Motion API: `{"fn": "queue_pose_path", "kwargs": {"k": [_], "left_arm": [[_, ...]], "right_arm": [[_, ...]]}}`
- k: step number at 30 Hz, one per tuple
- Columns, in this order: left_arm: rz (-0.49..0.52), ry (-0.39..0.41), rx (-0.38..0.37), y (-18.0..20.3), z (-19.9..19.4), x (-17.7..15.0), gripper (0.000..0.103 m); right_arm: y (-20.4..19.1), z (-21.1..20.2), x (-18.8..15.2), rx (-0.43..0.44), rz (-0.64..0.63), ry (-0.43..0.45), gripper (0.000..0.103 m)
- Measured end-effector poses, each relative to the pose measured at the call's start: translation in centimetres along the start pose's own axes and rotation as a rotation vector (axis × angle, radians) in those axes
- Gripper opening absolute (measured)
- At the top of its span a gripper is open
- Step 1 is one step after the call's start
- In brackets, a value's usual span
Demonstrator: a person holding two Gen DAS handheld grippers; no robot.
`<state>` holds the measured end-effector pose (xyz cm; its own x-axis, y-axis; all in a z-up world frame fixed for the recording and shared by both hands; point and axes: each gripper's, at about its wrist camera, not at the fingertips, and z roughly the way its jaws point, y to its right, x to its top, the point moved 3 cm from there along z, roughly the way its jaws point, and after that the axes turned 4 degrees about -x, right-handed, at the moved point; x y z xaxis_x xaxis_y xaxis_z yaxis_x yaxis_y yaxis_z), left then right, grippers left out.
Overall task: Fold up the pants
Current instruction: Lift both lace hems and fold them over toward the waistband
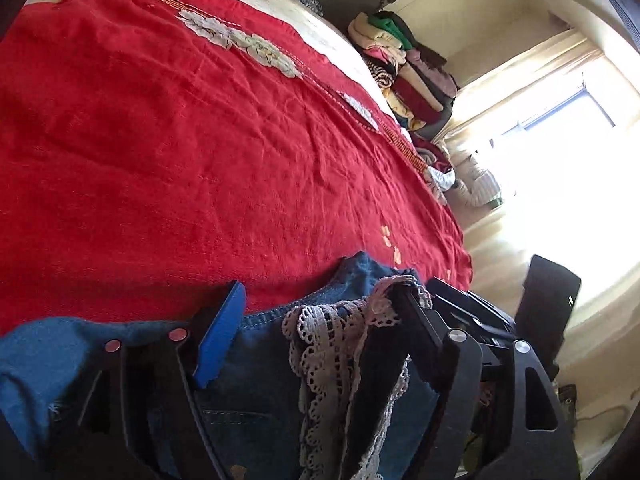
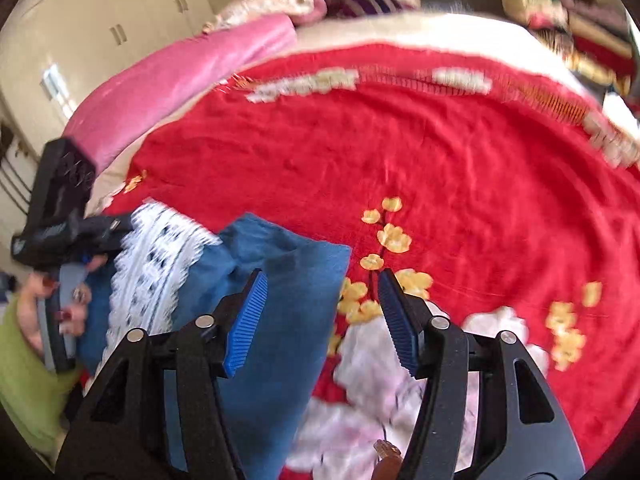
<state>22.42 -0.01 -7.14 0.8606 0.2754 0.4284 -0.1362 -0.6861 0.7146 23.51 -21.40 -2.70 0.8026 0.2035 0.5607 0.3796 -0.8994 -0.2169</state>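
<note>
- The pants (image 2: 276,264), blue denim with a band of white lace trim (image 2: 156,256), lie bunched at the near edge of the bed on the red bedspread (image 2: 440,152)
- In the left wrist view the denim fills the bottom of the picture, with the lace draped in loose folds across it
- The left tongs (image 1: 320,332) stand wide apart right over the pants; denim and lace lie between the two fingers, but the one blue pad (image 1: 222,332) in view sits clear of the cloth, with no pinch to be seen
- The other finger of the left tongs is partly covered by lace, so whether it touches the cloth I cannot tell
- The right tongs (image 2: 320,320) stand about half open and hold nothing; one pad hangs over the edge of the denim, the other over the yellow embroidered flowers (image 2: 394,238) on the bedspread
- In the right wrist view the left tongs show at the far left beside the lace, gripped by a hand (image 2: 68,304) with a green sleeve (image 2: 24,380) behind it
- A pink blanket (image 2: 180,76) lies along the far left side of the bed
- A stack of folded clothes (image 1: 404,68) stands past the far edge of the bed, near a bright window (image 1: 560,152)
- Pale cupboard doors (image 2: 116,12) line the wall beyond the pink blanket
</note>
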Motion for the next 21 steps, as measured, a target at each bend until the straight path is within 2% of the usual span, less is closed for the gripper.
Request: {"fn": "queue_pose_path", "kwargs": {"k": [1,2,3,4,5,7,10,12,16,17,20,21], "left_arm": [[0.007,-0.004,0.009,0.1,0.1,-0.2,0.068],[0.013,-0.008,0.007,0.3,0.3,-0.2,0.05],[0.005,-0.009,-0.01,0.3,0.4,-0.3,0.019],[-0.011,-0.01,-0.034,0.4,0.3,-0.5,0.013],[-0.009,-0.003,-0.042,0.5,0.1,-0.5,0.013],[0.021,0.013,-0.055,1.2,-0.4,-0.7,0.012],[0.075,0.042,-0.084,2.7,-1.2,-0.4,0.012],[0.111,0.04,-0.046,3.0,-0.7,-0.3,0.012],[0.071,0.021,0.036,1.0,0.6,-0.6,0.014],[0.066,0.02,0.046,0.6,0.4,-0.8,0.018],[0.084,0.044,0.061,0.8,-1.0,-0.8,0.025],[0.099,0.06,0.065,1.2,-1.8,-0.8,0.028]], "right_arm": [[0.1,0.8,0.1,0.01,0.02,-0.023,0.053],[0.1,1.7,0.1,0.041,0.032,-0.044,0.053],[0.1,2.3,0.1,0.061,0.04,-0.055,0.05],[0.0,2.8,0.0,0.074,0.04,-0.06,0.039],[0.0,2.7,-0.2,0.097,0.038,-0.054,0.012],[0.2,2.0,-0.2,0.12,0.045,-0.019,0.007],[1.3,-0.4,-0.2,0.113,0.064,0.08,0.006],[1.7,-0.4,0.0,0.086,0.069,0.093,0.006],[1.8,1.9,-0.3,0.013,0.067,0.032,0.011],[1.6,1.9,-0.4,-0.001,0.056,0.029,0.014],[1.5,-0.1,-0.5,-0.028,0.044,0.078,0.04],[1.6,-1.1,-0.7,-0.031,0.044,0.103,0.042]]}}
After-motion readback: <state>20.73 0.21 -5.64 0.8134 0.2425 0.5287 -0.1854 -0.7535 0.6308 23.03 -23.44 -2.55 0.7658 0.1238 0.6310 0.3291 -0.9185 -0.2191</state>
